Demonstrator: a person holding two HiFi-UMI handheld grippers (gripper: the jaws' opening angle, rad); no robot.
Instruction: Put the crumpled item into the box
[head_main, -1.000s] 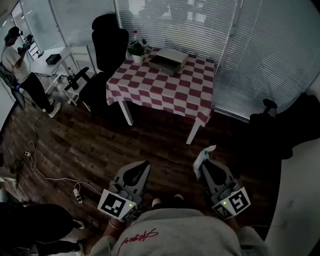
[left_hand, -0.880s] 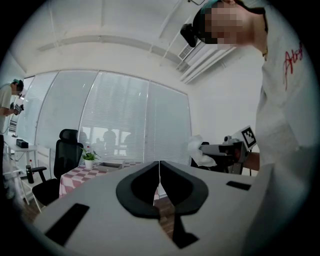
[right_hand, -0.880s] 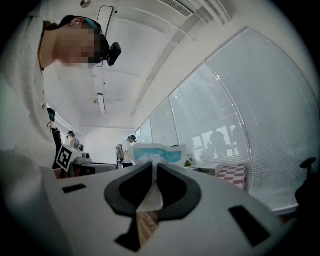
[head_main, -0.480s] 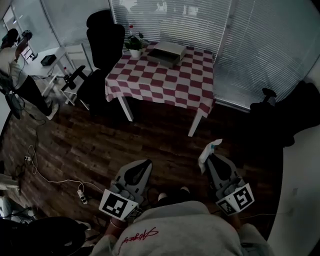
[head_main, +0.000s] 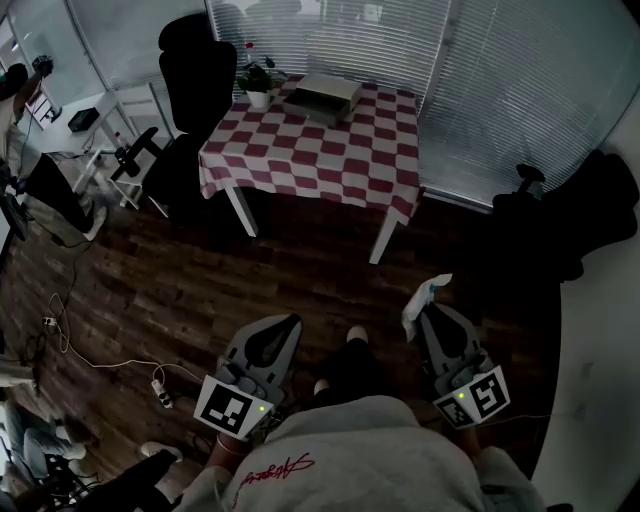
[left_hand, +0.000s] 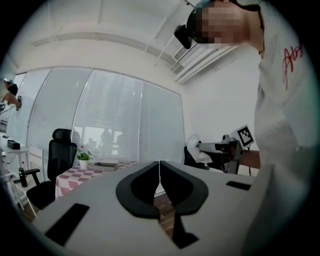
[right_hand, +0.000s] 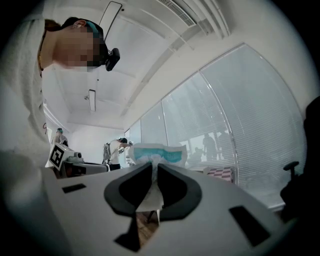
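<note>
- Compared against head view a second back: found bench (head_main: 330, 150) higher and further left in frame, both grippers about where they were at bottom of view; read as an approach on foot toward it.
- Noted right gripper (right_hand: 155, 170) with jaws clamped on crumpled item (right_hand: 160, 153), a white wad with a blue-green band; pinched low down, bulk standing out past the tips.
- Judged this a carry hold: level and out ahead of the body, keeps wad in sight and clear of clothing.
- Noted left gripper (left_hand: 159, 165) with jaws together, nothing between; held level beside the right, apart from it. Judged idle, free to steady the container later.
- Located box (head_main: 321, 93) at far edge of bench under window blinds, just beside potted plant (head_main: 258, 80); low and flat; interior not readable from here, contents cannot tell.
- Located item well apart from box, with dark wood floor (head_main: 150, 290) and most of the checked cloth between.
- Judged stage: transport only, placing not yet done. Expect reach across bench from near side; black chair (head_main: 190, 60) crowds left corner.
</note>
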